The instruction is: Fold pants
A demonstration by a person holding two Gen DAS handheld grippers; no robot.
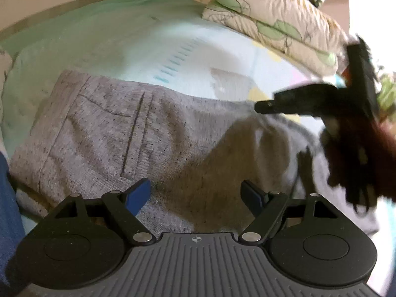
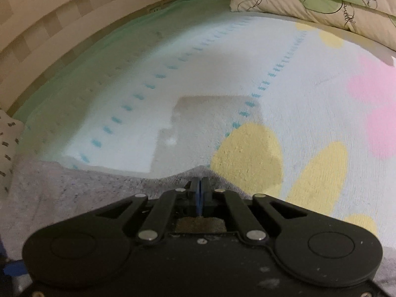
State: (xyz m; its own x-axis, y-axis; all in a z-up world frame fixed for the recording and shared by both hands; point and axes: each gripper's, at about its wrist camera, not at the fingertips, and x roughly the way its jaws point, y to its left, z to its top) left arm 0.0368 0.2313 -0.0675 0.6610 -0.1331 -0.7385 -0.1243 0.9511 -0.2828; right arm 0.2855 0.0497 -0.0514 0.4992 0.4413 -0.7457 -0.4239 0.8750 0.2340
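Right tool (image 2: pixel 199 188) clamped on pants (image 1: pixel 104 133) edge; left tool (image 1: pixel 195 196) wide apart, empty, above pants, long axis 9-to-3.

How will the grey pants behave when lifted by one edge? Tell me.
Probably floppy: the pants peak and wrinkle where the right gripper pinches them. Likely light, being a thin-looking knit. Unlikely to slip: the jaws are shut on the edge.

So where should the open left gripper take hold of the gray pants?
Probably the near edge of the gray pants, straight ahead of the left gripper. Its fingers are open above flat fabric there, while the right gripper already pinches the far edge. Come in low from the near side.
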